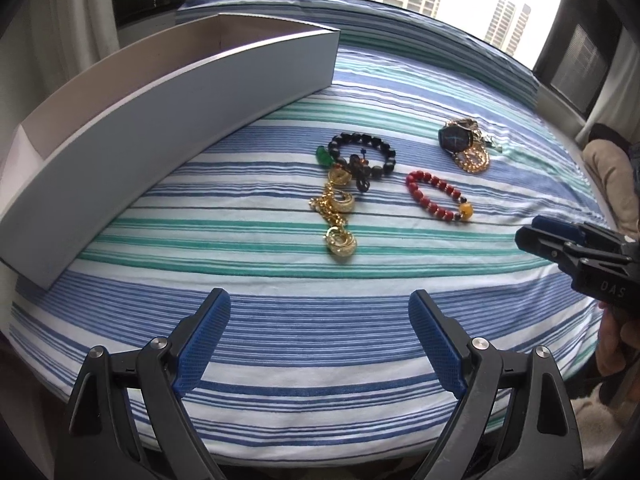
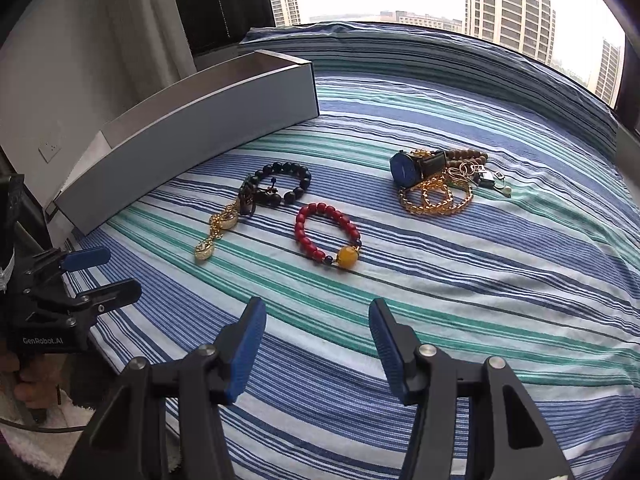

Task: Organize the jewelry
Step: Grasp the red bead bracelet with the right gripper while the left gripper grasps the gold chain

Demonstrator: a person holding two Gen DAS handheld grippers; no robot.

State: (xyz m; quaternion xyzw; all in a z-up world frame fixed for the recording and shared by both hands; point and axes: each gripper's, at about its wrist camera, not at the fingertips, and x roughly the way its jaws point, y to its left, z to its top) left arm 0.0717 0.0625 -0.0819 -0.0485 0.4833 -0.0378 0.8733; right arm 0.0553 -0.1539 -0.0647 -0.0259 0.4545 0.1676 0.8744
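Both fingers pairs stand apart and hold nothing: the left gripper [image 1: 320, 340] spread wide, the right gripper [image 2: 318, 344] less so, above a striped sheet [image 2: 460, 320] on the bed. Ahead lie a red bracelet [image 2: 326, 234], a black bracelet [image 2: 286, 184], gold pieces and a watch [image 2: 406, 168]. A long open box [image 1: 168, 120] sits at the left, windows behind.

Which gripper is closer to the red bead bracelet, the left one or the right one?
Right, probably. The right gripper hangs open just in front of the red bead bracelet, which lies almost straight ahead. The left gripper hangs open farther back, with the bracelet ahead and off to its right.
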